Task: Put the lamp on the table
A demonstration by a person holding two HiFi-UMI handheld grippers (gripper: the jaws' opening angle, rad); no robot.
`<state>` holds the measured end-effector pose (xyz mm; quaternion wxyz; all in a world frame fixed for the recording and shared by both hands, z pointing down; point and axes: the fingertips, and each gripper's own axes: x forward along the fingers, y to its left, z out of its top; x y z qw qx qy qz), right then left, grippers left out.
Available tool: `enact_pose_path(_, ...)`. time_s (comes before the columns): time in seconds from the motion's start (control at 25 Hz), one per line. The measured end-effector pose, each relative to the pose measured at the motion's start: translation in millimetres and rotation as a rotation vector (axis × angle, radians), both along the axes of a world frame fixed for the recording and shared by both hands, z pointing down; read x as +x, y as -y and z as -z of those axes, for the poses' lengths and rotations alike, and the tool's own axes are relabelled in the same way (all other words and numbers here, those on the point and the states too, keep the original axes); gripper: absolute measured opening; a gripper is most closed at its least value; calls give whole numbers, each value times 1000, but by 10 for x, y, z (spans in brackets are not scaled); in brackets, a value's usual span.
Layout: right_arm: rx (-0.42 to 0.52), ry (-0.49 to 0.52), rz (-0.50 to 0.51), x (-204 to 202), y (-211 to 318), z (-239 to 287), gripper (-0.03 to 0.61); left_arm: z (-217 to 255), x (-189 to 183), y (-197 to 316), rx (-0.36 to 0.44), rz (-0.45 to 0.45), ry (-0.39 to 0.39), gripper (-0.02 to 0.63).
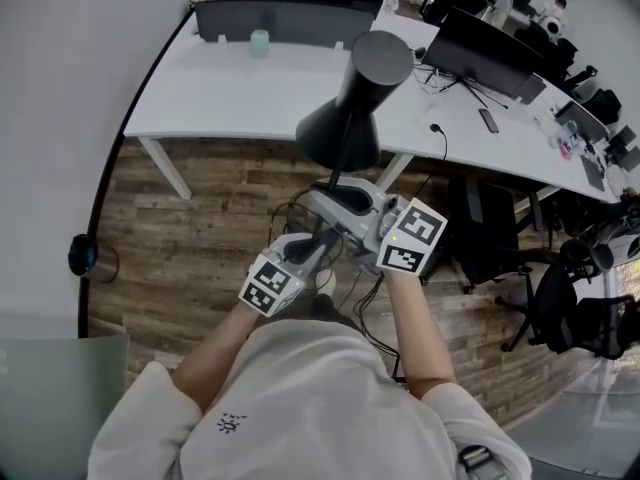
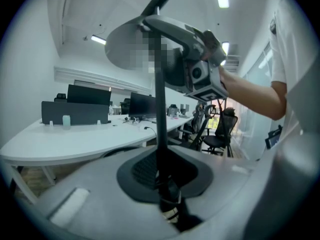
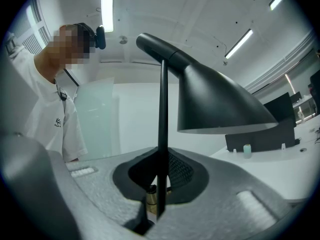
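Black lamp point(image 1: 352, 88), one, carried in the air. Left gripper point(image 2: 161, 184): fingers clamped on its stem point(image 2: 160, 119). Right gripper point(image 3: 160, 184): fingers clamped higher on the same stem. We note the white counter point(image 1: 230, 98) beyond the fingers, the shade point(image 3: 220, 104) above them.

Black lamp point(image 1: 350, 108), white table point(image 1: 230, 88), brown wood-plank floor point(image 1: 200, 218).

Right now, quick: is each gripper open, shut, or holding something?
The left gripper: shut on the lamp stem.
The right gripper: shut on the same lamp stem.
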<state>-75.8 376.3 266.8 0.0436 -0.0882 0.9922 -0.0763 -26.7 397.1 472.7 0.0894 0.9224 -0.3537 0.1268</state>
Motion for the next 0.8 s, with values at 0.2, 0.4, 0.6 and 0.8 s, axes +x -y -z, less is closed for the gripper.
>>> enact_pose_path(0.2,-3,-4,4,37,304,-17,25,-24,25,290,-12,6,11,34)
enact_pose_path(0.4,3,-1,6,97,623,6,25,19,111,611,-11,9,-2,34)
enact_pose_path(0.6,13,-9,10,182,932,12,25,10,231,923,-23,-4,8,34)
enact_pose_path(0.8,11,-8,13,306,1252,23,25,6,345,1263,-24,8,13,34)
